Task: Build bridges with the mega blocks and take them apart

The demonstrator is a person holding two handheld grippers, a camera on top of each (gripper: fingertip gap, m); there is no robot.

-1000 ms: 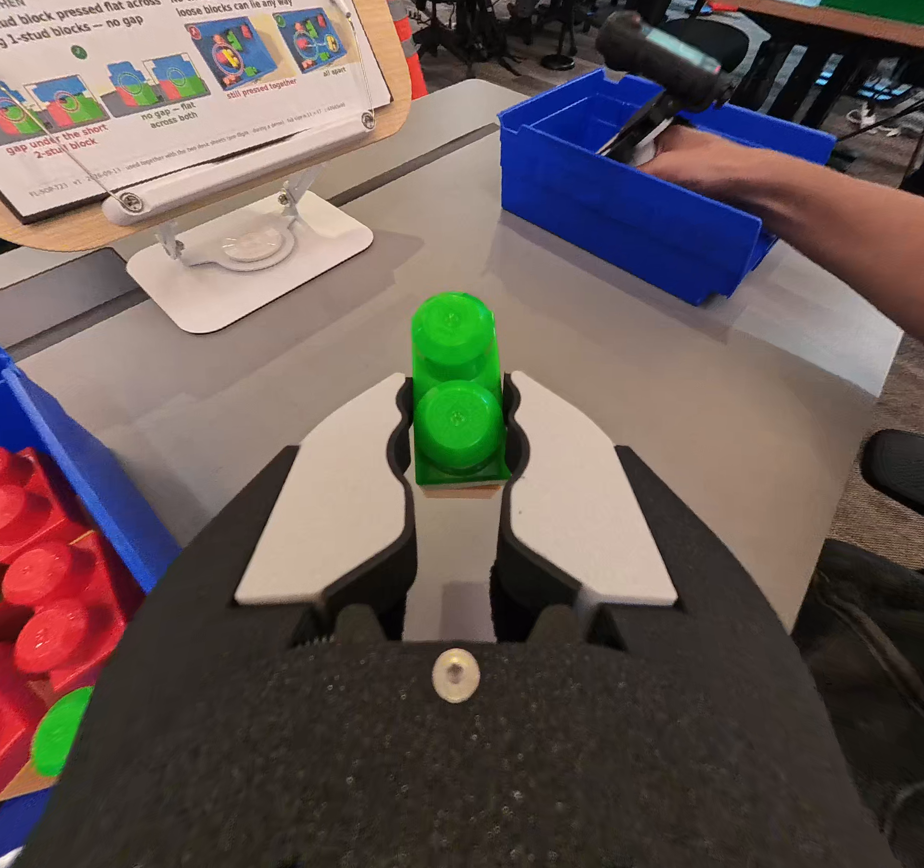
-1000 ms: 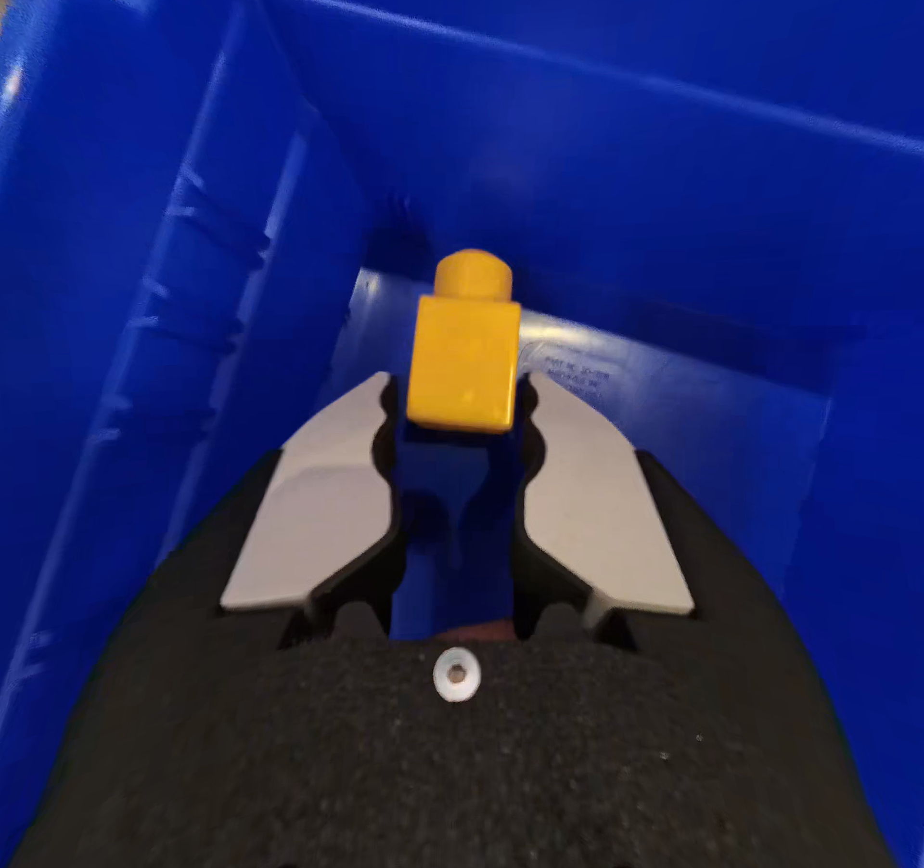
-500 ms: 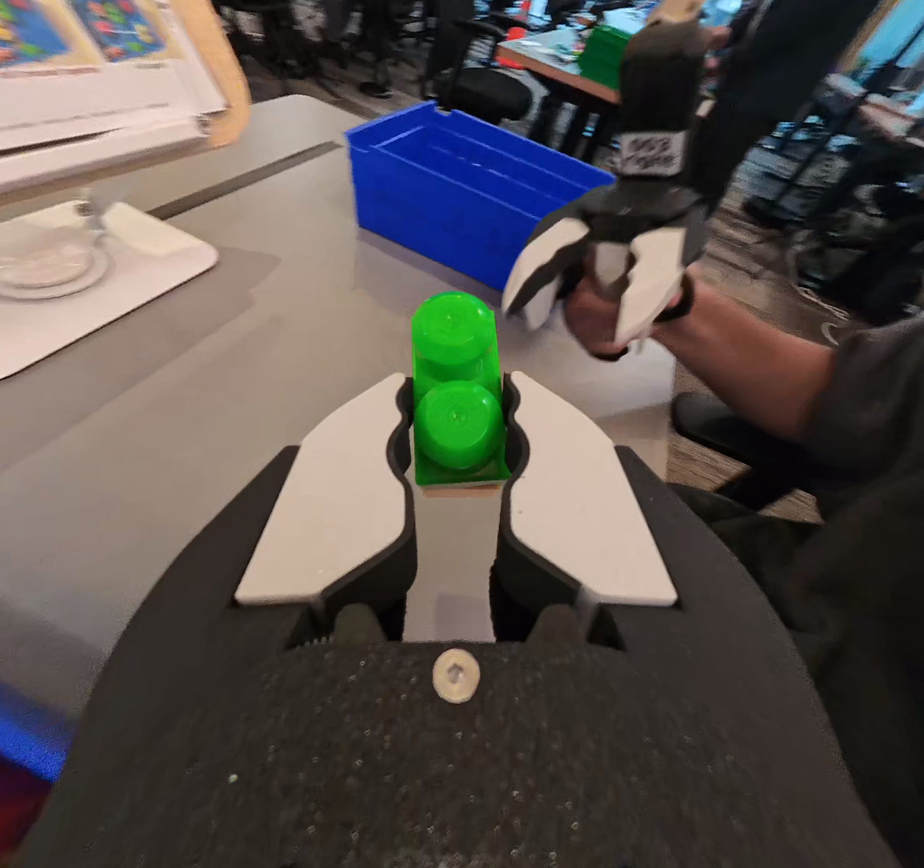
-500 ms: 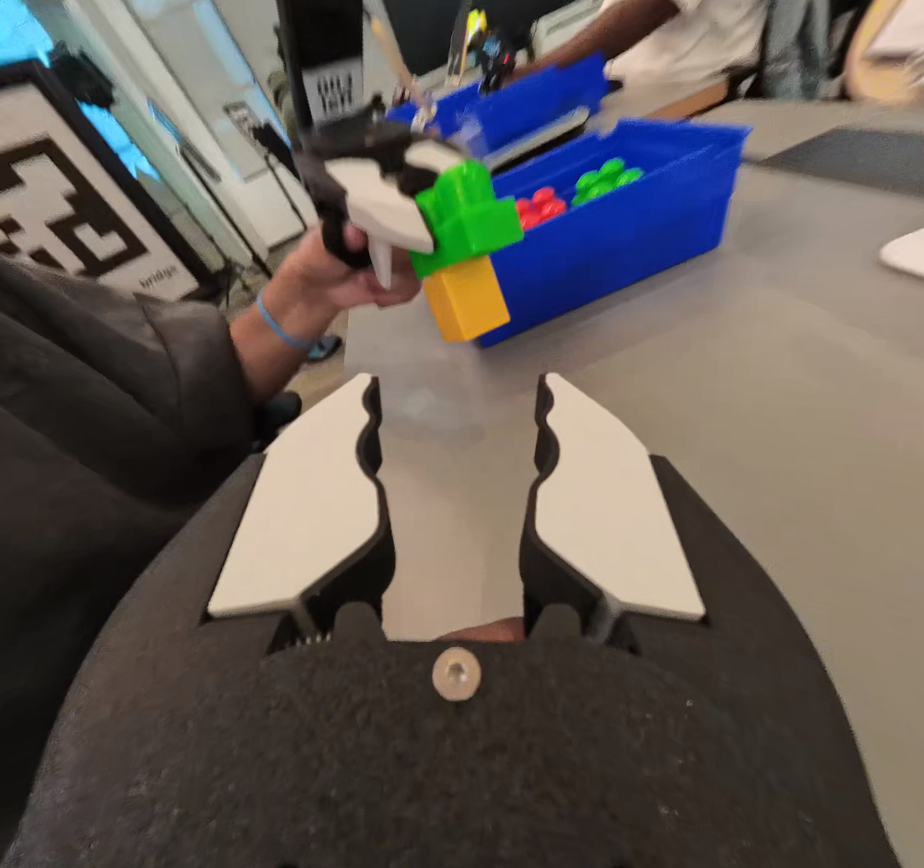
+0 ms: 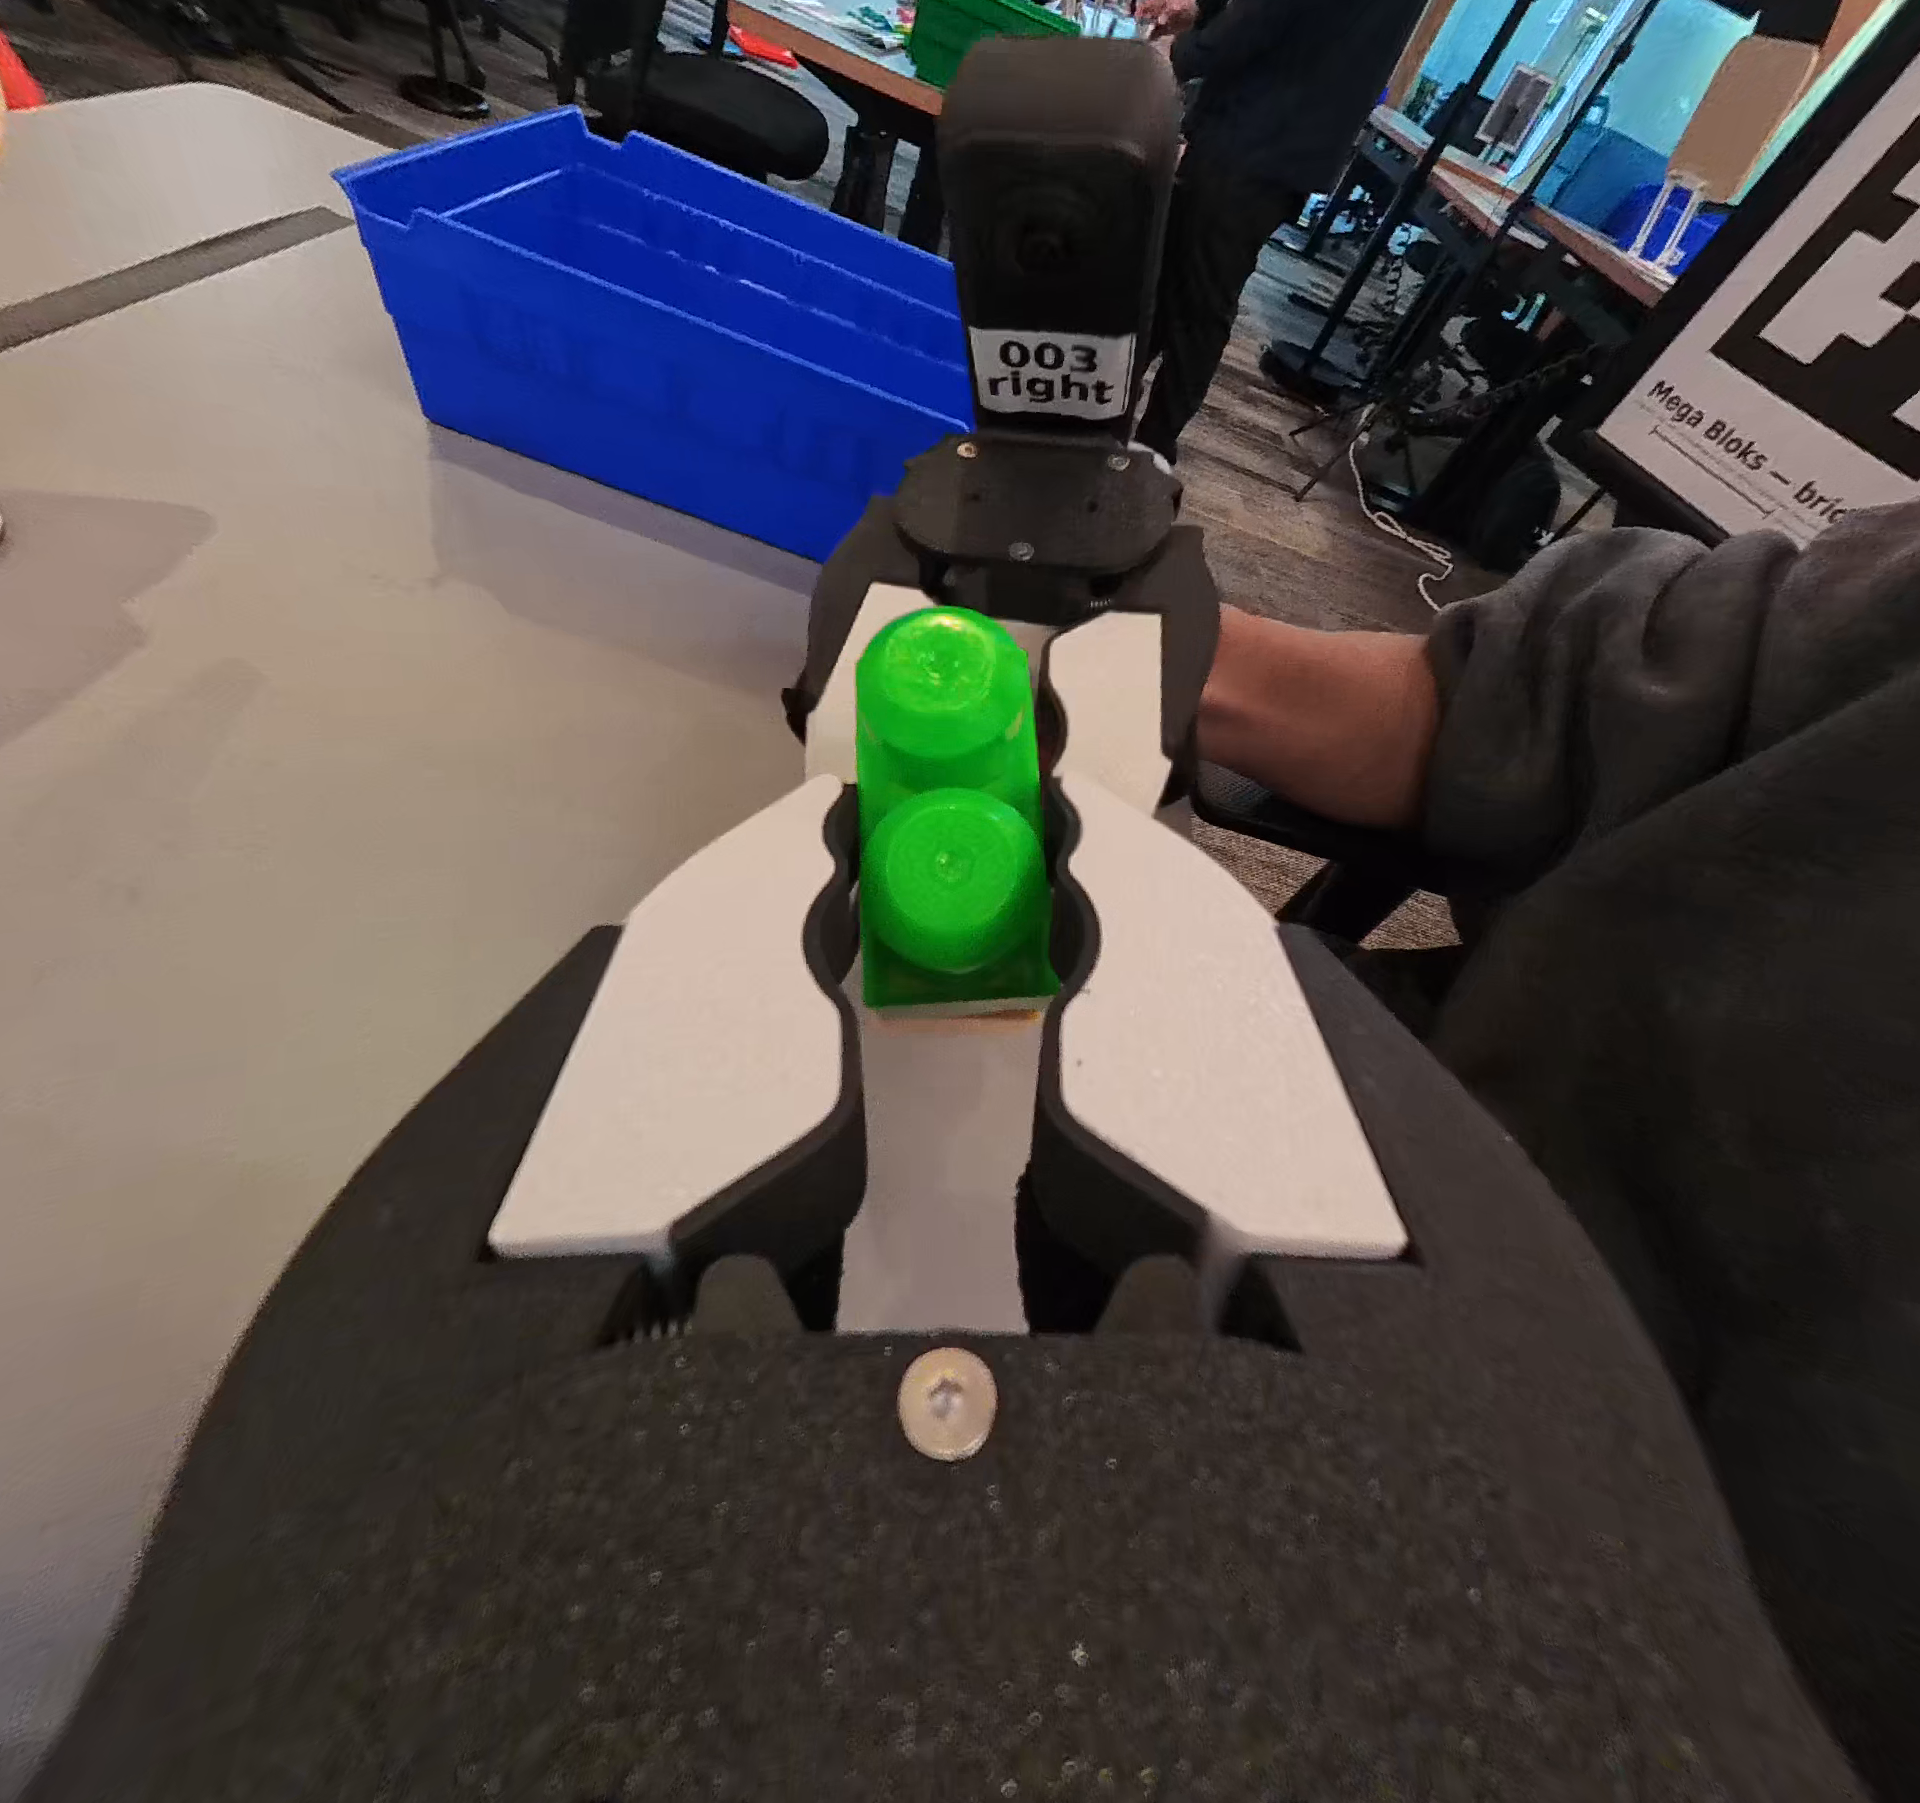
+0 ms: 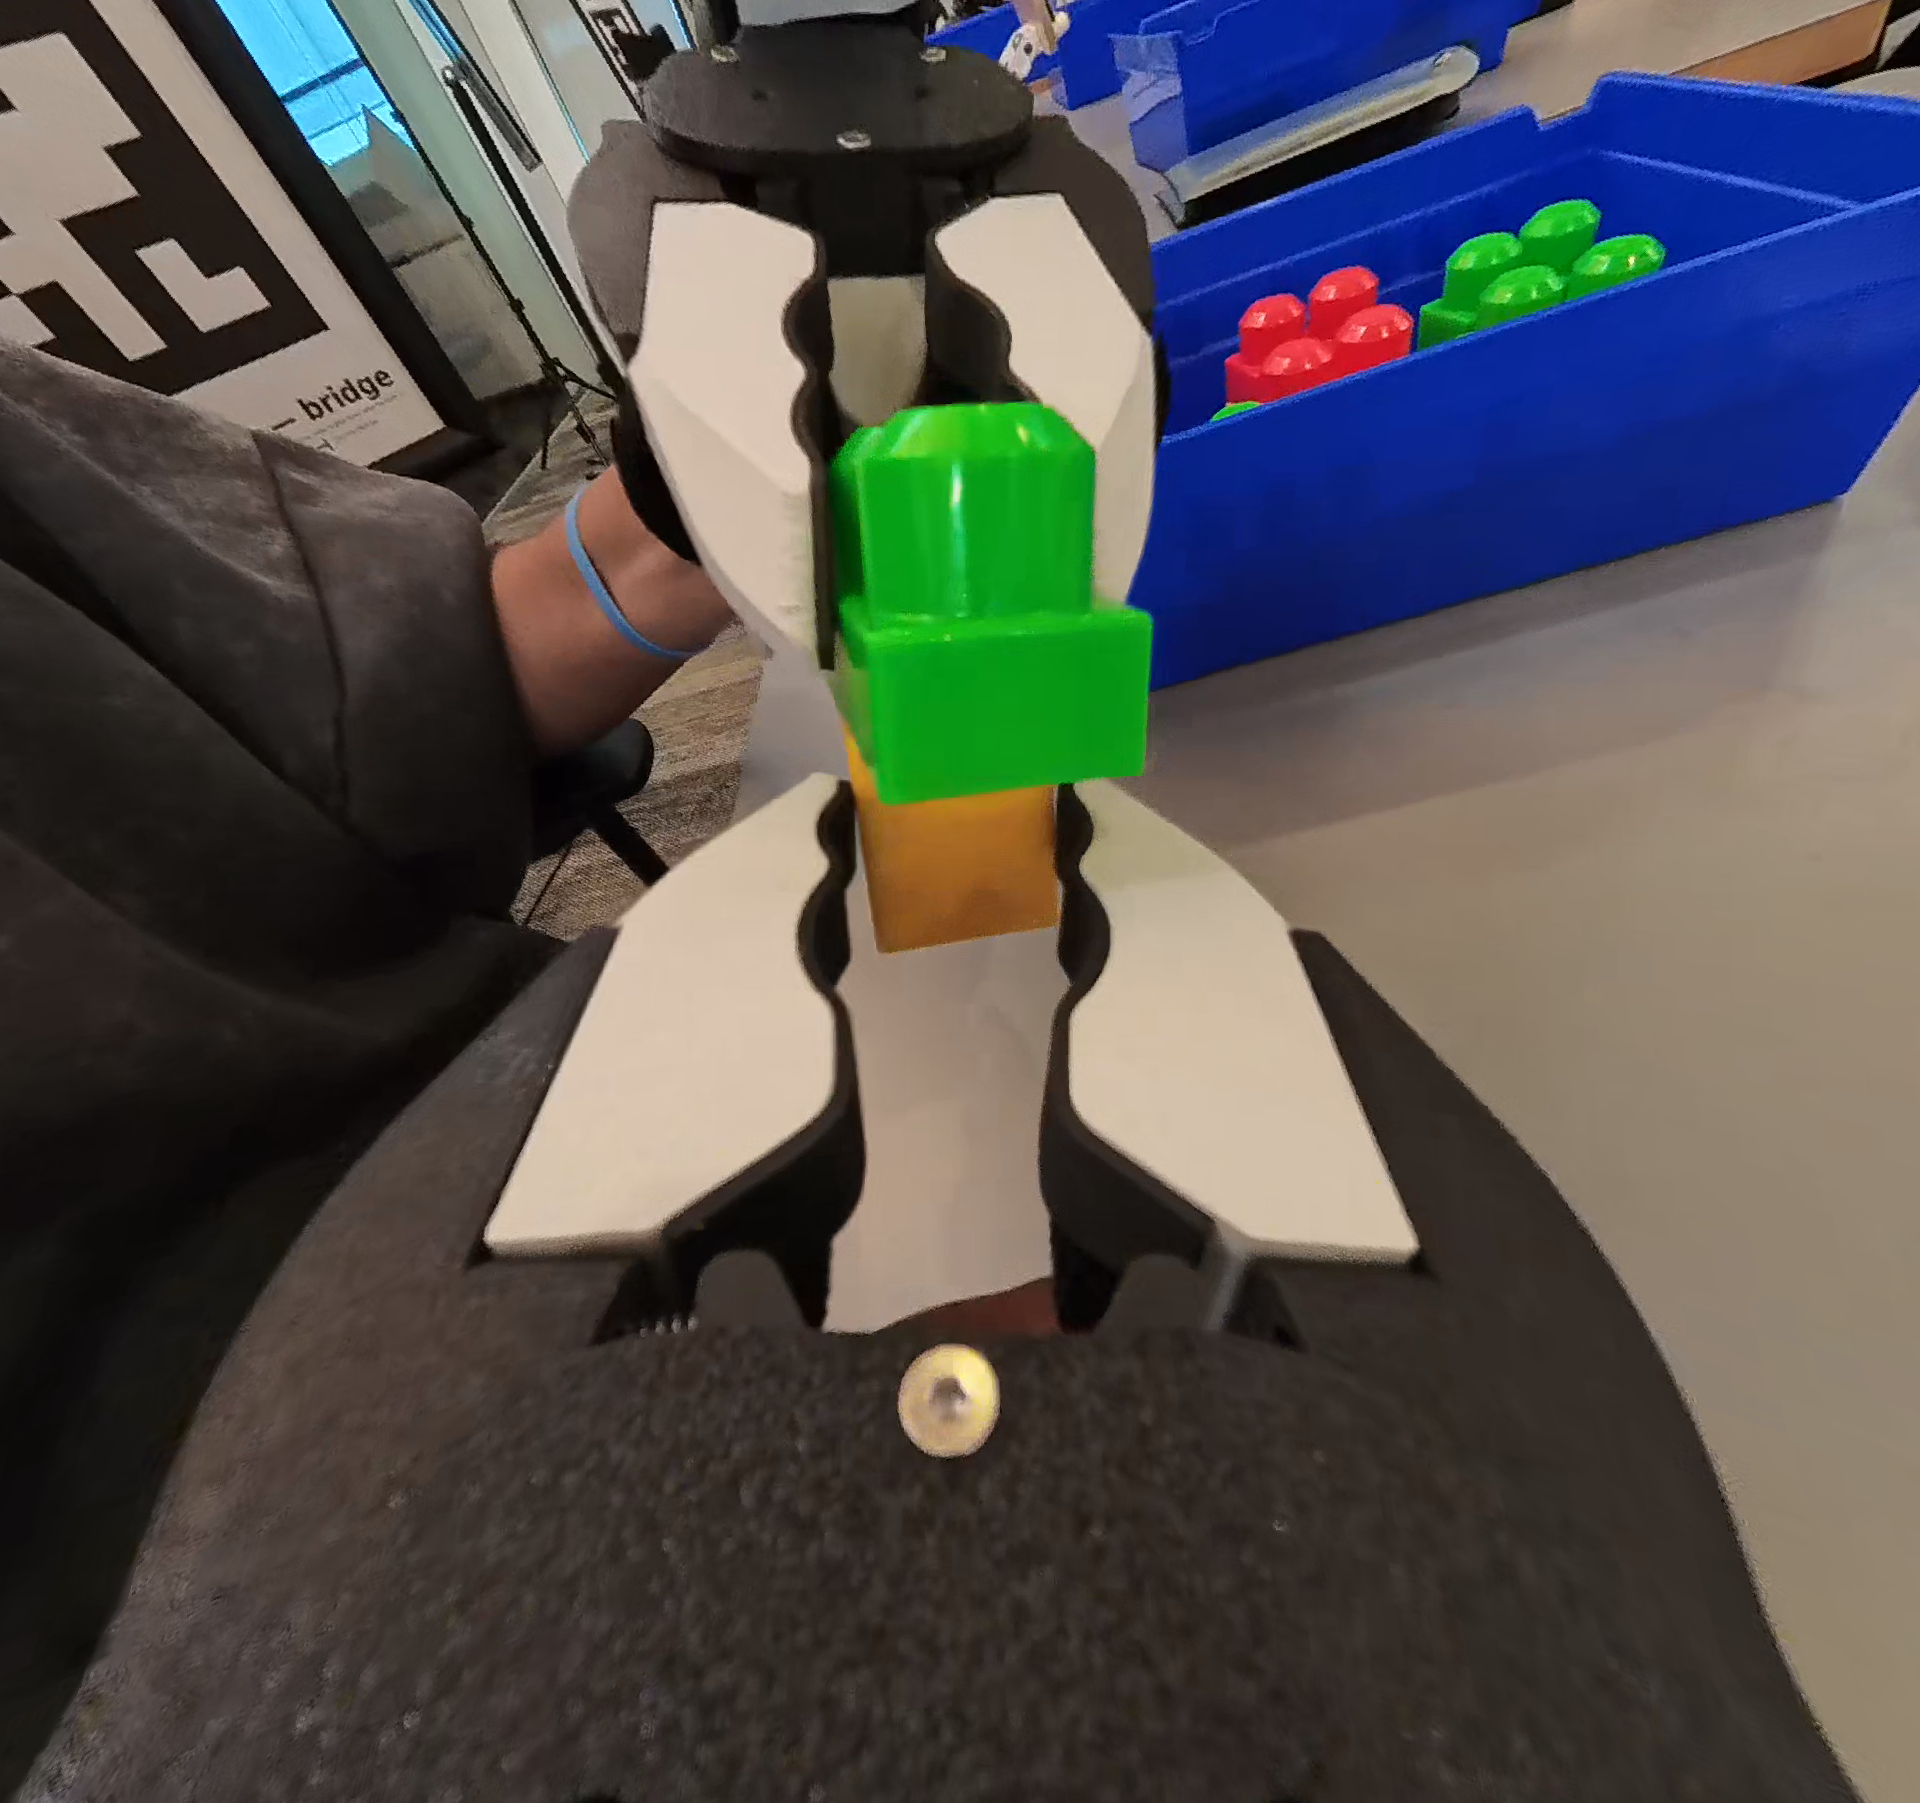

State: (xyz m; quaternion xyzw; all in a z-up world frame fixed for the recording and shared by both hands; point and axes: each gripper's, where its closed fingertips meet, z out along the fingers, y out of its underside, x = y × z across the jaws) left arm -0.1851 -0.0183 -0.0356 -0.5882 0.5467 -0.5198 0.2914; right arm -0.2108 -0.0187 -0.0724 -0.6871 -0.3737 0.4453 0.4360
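Observation:
My left gripper is shut on a green two-stud block and holds it above the grey table. A yellow block is pressed under the green block; in the left wrist view only a thin sliver of it shows. My right gripper faces the left gripper head-on, and its fingers are closed against the yellow block's sides. In the left wrist view the right gripper sits just behind the green block, partly hidden by it.
A blue bin stands on the table beyond the grippers. Another blue bin holds red blocks and green blocks. The table edge and the person's dark sleeves are close by. Chairs and other tables stand behind. There is about 4 cm between the tips of the two grippers.
My right gripper let go of a yellow block in the blue bin, came out open, and closed on the yellow block under the green one. My left gripper swung right to meet it.

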